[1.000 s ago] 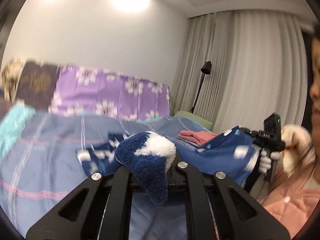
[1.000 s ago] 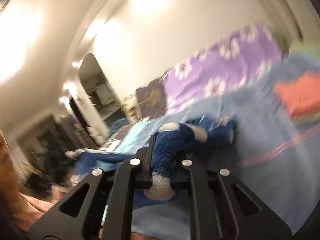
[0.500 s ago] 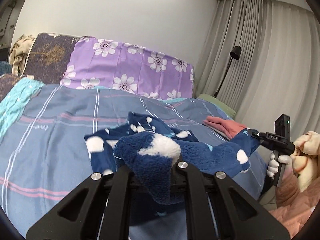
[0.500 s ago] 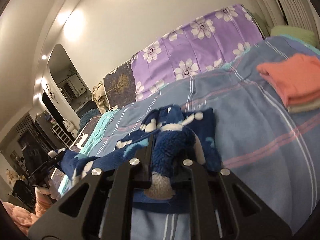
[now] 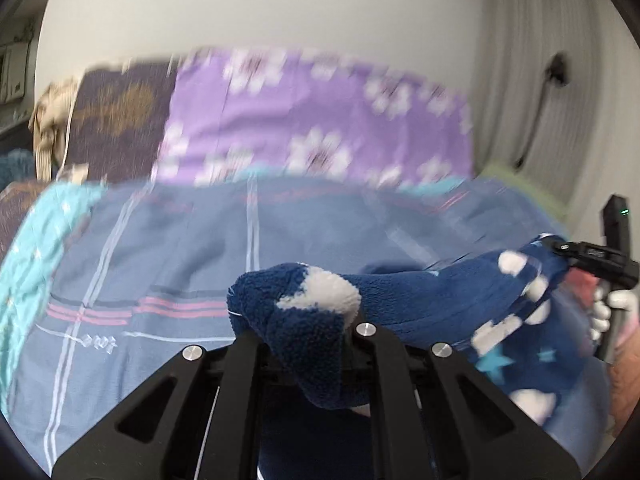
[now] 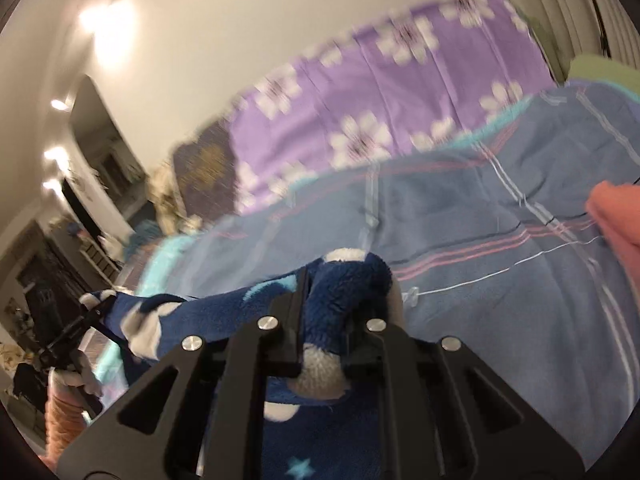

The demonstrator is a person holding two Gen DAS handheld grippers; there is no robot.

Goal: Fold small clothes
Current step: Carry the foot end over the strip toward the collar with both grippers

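Note:
A fuzzy dark blue garment (image 5: 440,300) with white spots and light blue stars is stretched between my two grippers above the bed. My left gripper (image 5: 304,320) is shut on one bunched corner of it. My right gripper (image 6: 332,316) is shut on the other corner (image 6: 344,280). In the left wrist view the right gripper (image 5: 592,256) shows at the far right, holding the cloth's end. In the right wrist view the left gripper (image 6: 76,328) shows at the far left. The garment hangs between them; its lower part is hidden below the jaws.
The bed has a blue-grey striped cover (image 5: 200,248) with a turquoise blanket (image 5: 36,248) at its left. Purple floral pillows (image 5: 312,120) line the back. A folded salmon garment (image 6: 616,224) lies at the right. Curtains and a floor lamp (image 5: 556,72) stand at the right.
The garment has been lifted off the bed and pulled taut between both grippers. Both views have swung and are blurred with motion. Both grippers stay shut on the cloth.

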